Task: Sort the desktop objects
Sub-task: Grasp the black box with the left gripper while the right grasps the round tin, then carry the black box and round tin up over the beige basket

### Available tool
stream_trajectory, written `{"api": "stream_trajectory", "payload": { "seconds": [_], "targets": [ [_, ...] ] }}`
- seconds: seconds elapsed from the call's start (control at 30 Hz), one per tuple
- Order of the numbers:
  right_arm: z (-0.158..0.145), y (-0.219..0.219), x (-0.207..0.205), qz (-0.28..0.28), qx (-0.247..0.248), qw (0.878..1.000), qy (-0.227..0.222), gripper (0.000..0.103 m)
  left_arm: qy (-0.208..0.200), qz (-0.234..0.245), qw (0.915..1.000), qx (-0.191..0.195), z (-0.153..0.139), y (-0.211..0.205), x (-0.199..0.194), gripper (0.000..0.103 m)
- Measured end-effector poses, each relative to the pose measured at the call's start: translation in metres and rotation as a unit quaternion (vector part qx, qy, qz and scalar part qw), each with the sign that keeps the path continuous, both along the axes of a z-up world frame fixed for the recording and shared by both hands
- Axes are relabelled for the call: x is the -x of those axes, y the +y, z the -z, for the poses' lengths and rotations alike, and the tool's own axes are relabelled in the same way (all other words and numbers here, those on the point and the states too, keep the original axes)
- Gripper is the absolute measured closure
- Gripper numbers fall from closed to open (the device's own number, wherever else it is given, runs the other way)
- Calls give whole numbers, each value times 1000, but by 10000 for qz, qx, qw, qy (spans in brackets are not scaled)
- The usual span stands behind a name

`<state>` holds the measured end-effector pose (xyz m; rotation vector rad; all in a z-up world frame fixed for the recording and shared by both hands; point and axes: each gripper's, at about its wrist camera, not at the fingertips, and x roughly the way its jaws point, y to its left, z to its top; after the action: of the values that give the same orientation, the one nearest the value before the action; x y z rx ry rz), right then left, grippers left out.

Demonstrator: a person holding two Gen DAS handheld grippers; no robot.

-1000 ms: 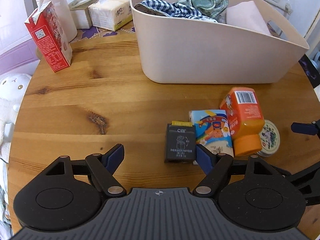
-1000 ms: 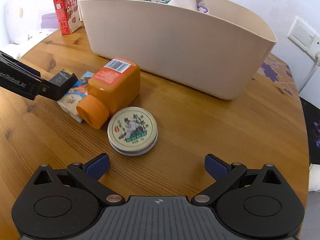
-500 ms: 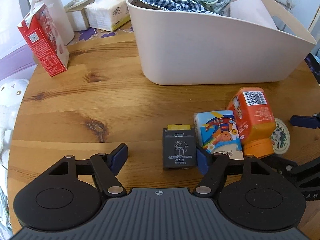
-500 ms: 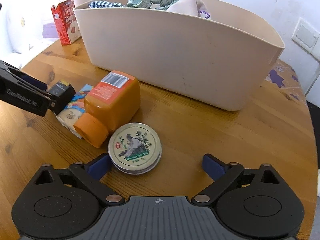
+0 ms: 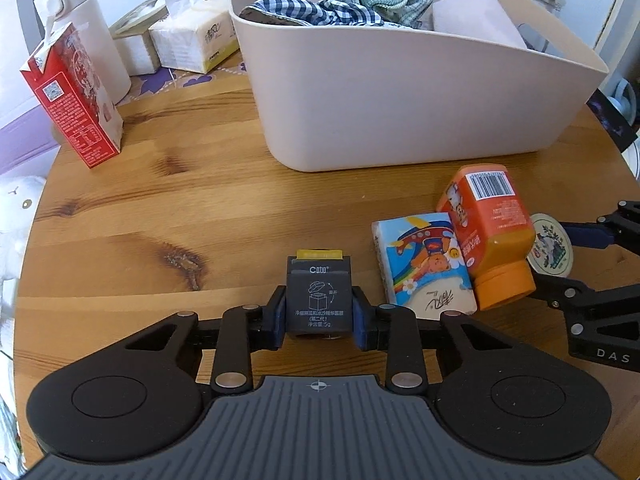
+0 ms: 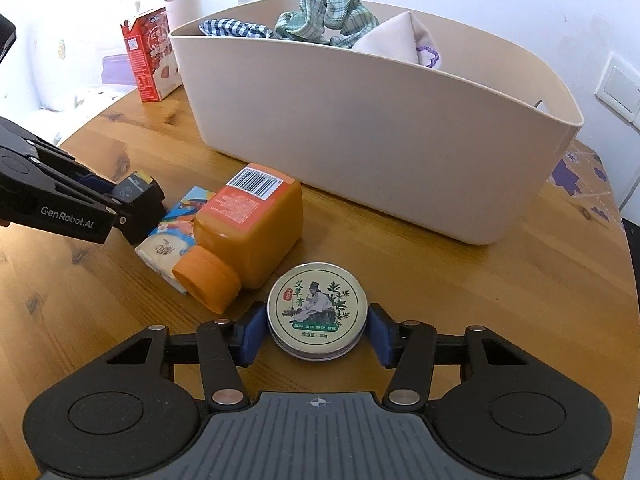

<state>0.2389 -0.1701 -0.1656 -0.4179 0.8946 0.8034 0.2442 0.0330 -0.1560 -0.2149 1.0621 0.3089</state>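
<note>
My left gripper [image 5: 319, 317] is shut on a small black box [image 5: 319, 295] with a yellow tab, on the round wooden table [image 5: 160, 216]. My right gripper [image 6: 317, 330] is shut on a round ointment tin [image 6: 317, 309] resting on the table. An orange bottle [image 6: 248, 236] lies on its side between them, against a cartoon tissue pack [image 6: 172, 236]. In the left wrist view the bottle [image 5: 490, 232], the tissue pack [image 5: 424, 262] and the tin [image 5: 550, 246] lie to the right of the box. A beige bin [image 5: 400, 92] holding cloths stands behind.
A red carton [image 5: 74, 104], a white flask [image 5: 84, 36] and tissue packs [image 5: 192, 40] stand at the table's far left. A white plush toy [image 5: 12, 216] sits off the left edge. A wall socket [image 6: 618, 88] is at the right.
Both grippers moved forward and closed: the left onto the black box, the right onto the ointment tin. Both were open a second ago.
</note>
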Motion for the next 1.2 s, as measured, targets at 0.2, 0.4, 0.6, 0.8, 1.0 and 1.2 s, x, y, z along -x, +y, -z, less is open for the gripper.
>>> {"api": "stream_trajectory", "payload": {
  "seconds": [0.2, 0.4, 0.6, 0.8, 1.0, 1.2],
  "targets": [
    [-2, -8, 9, 113, -24, 9999, 5, 52, -110, 96, 9999, -59, -7, 0, 7, 71],
    [-12, -18, 18, 230, -102, 9997, -56, 52, -214, 195, 9996, 12, -18, -5, 21, 71],
    [-28, -29, 30, 353, -225, 9990, -145, 52, -334, 275, 9990, -55, -31, -13, 38, 71],
    [-45, -44, 46, 462, -365, 9978, -298, 52, -437, 294, 9985, -119, -45, -15, 55, 71],
    [-58, -55, 57, 623, -476, 9961, -416, 52, -586, 305, 9976, -205, -61, -15, 70, 71],
    [-75, -64, 63, 706, -559, 9938, -647, 52, -778, 322, 9960, -288, -79, -13, 80, 71]
  ]
}}
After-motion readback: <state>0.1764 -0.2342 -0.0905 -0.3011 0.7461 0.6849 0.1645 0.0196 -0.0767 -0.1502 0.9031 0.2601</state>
